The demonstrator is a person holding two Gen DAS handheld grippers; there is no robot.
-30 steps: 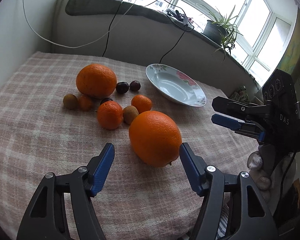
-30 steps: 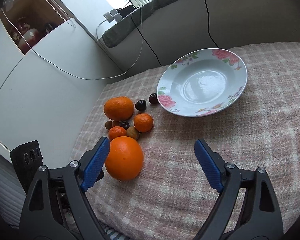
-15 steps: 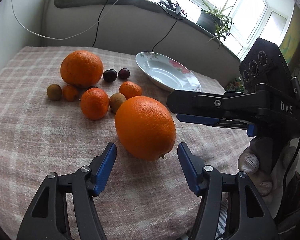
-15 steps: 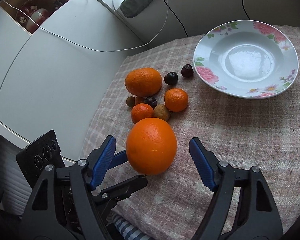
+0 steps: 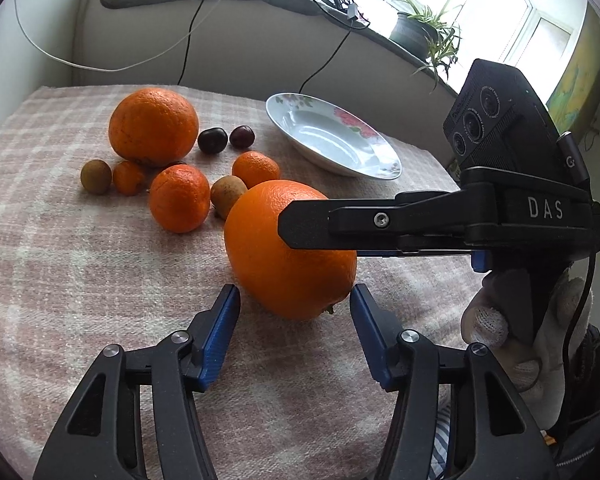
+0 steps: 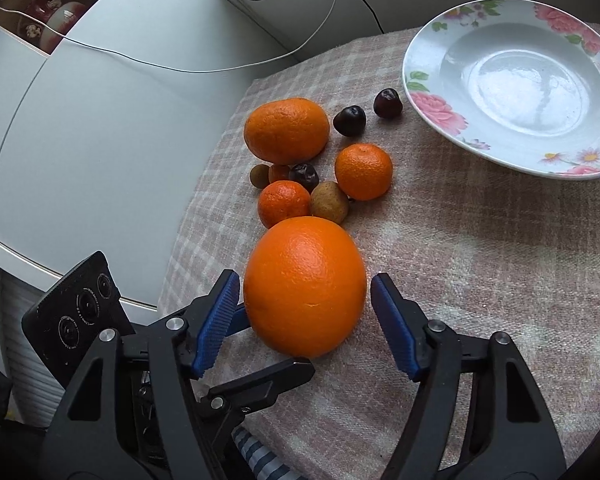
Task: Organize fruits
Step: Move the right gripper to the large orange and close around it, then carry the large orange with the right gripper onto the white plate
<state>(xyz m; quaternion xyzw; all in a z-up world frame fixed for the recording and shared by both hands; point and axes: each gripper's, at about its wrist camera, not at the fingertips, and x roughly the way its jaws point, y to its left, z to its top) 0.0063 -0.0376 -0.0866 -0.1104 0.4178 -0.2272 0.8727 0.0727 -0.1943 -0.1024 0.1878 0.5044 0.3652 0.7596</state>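
the big round glossy orange (image 6: 305,286) sits on the pink checked woven cloth (image 6: 480,264), at seven o'clock from the flowered white china plate (image 6: 428,92), with the smaller fruits just beyond it. the right gripper (image 6: 305,312) brackets it, blue pads closing but seemingly not yet pressing, while the left gripper (image 5: 294,336) is also narrowing, its tips just short of the fruit. with both closing on one orange, a finger could nudge it into the little mandarin (image 6: 284,204) and brown fruit (image 6: 329,203), or the grippers could clash.
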